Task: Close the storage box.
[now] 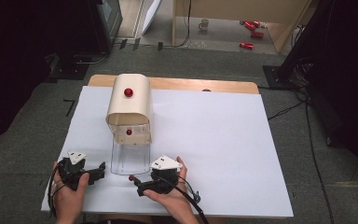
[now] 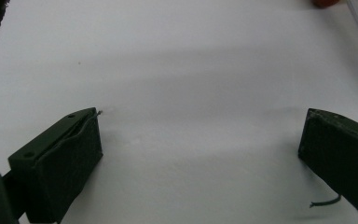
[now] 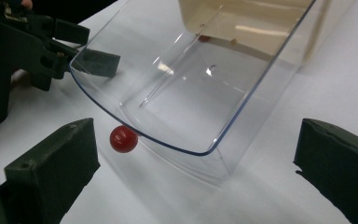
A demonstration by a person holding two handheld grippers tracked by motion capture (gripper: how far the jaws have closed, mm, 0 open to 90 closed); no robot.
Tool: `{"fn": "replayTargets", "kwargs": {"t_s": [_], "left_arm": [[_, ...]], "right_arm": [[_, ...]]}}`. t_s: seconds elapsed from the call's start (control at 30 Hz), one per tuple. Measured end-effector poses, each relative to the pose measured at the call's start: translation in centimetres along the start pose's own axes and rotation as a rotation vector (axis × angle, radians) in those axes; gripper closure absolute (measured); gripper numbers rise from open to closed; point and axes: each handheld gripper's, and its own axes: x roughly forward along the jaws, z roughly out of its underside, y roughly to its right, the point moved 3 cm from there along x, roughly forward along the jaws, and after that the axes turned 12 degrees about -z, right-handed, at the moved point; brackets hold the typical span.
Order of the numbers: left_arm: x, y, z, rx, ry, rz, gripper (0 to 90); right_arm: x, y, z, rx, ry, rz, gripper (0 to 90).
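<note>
Lies just beyond the wide-open, empty right gripper (image 3: 196, 154), toward lower left: small red ball (image 3: 123, 138) touching the clear drawer's rim (image 3: 144, 135).

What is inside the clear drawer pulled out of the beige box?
The exposed part of the clear drawer holds nothing; its red knob sits on its front. The rear runs under the beige box, whose cover hides whatever lies there.
</note>
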Motion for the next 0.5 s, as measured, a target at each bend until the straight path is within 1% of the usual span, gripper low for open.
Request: {"fn": "replayTargets", "kwargs": {"t_s": [0.03,0.07,0.13,0.2,0.23,0.27,0.37,0.4,0.43,0.47,0.5], "left_arm": [[0.0,0.0,0.0,0.0,0.0,0.0,0.0],[0.0,0.0,0.0,0.0,0.0,0.0,0.0],[0.0,0.0,0.0,0.0,0.0,0.0,0.0],[0.0,0.0,0.0,0.0,0.0,0.0,0.0],[0.0,0.0,0.0,0.0,0.0,0.0,0.0],[0.0,0.0,0.0,-0.001,0.0,0.0,0.0],[0.0,0.0,0.0,0.0,0.0,0.0,0.0],[0.0,0.0,0.0,0.0,0.0,0.0,0.0],[0.0,0.0,0.0,0.0,0.0,0.0,0.0],[0.0,0.0,0.0,0.0,0.0,0.0,0.0],[0.0,0.0,0.0,0.0,0.0,0.0,0.0]], "right_arm": [[0.0,0.0,0.0,0.0,0.0,0.0,0.0],[0.5,-0.1,0.1,-0.007,-0.009,0.004,0.0],[0.8,0.0,0.2,-0.016,-0.02,0.013,0.0],[1.1,0.0,0.3,-0.01,-0.037,0.025,0.0],[1.1,0.0,0.3,-0.01,-0.037,0.025,0.0],[1.6,0.2,0.6,-0.004,-0.057,0.043,2.5],[2.0,0.4,0.8,0.006,-0.071,0.066,5.6],[2.1,0.4,0.8,0.01,-0.078,0.065,6.1],[2.1,0.4,0.8,0.003,-0.078,0.06,7.5],[2.2,0.3,0.8,-0.004,-0.076,0.055,10.6],[2.2,0.3,0.8,-0.004,-0.076,0.055,10.6]]}}
